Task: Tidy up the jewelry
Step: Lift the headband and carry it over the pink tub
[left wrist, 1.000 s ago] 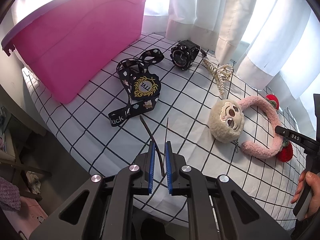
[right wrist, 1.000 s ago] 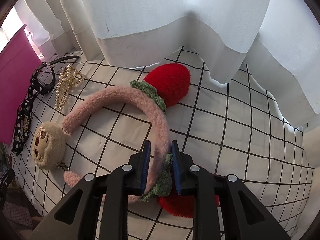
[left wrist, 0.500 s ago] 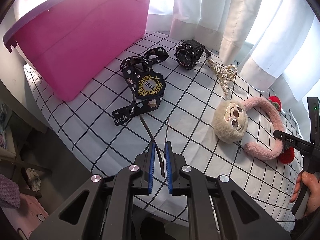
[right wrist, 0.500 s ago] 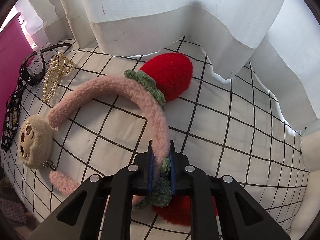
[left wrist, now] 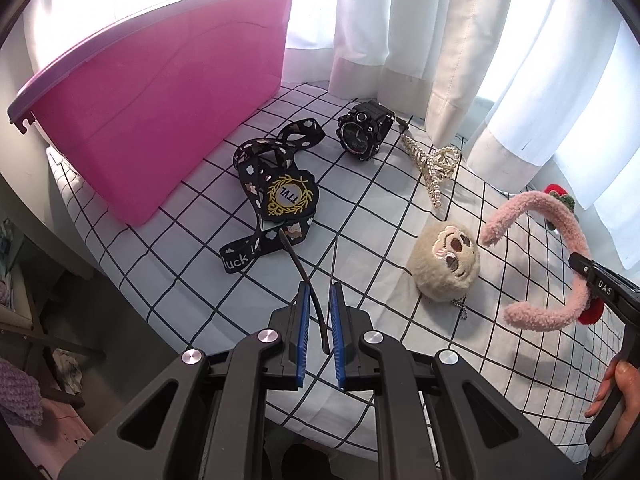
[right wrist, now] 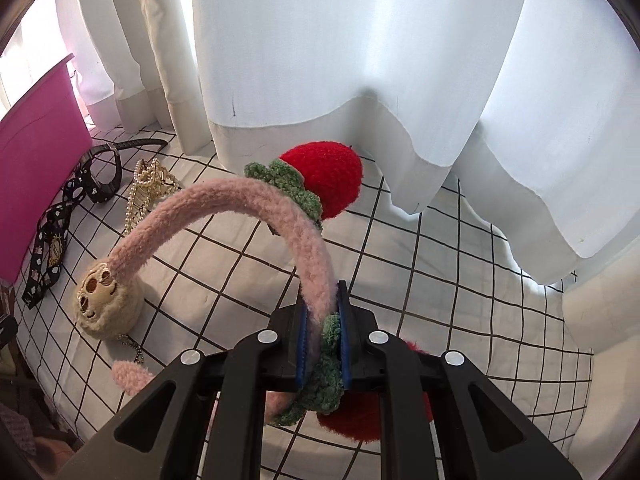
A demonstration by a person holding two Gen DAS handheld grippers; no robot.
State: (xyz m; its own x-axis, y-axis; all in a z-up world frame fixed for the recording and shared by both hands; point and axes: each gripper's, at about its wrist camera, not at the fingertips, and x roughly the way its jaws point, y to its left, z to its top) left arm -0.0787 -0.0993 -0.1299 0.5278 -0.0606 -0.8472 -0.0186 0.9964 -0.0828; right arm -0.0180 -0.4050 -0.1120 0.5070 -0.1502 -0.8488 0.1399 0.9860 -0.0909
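My right gripper [right wrist: 322, 308] is shut on a fluffy pink headband [right wrist: 224, 204] with red strawberries and holds it tilted up off the checked cloth; it also shows in the left wrist view [left wrist: 560, 224]. My left gripper [left wrist: 319, 300] is shut on a thin dark hairband [left wrist: 304, 280] over the table's near edge. A pink bin [left wrist: 160, 112] stands at the back left. A beige sloth plush [left wrist: 448, 268], a black watch [left wrist: 364, 132], a pearl hair clip [left wrist: 434, 164] and a black lanyard [left wrist: 280, 196] lie on the cloth.
White curtains [right wrist: 340, 60] hang along the back of the table. The table's rounded front edge [left wrist: 168, 320] drops off to the floor at the left. A cushion [right wrist: 600, 312] lies at the far right.
My right gripper closed on the pink headband and lifted it off the cloth. My left gripper, still holding the thin hairband, drew back a little.
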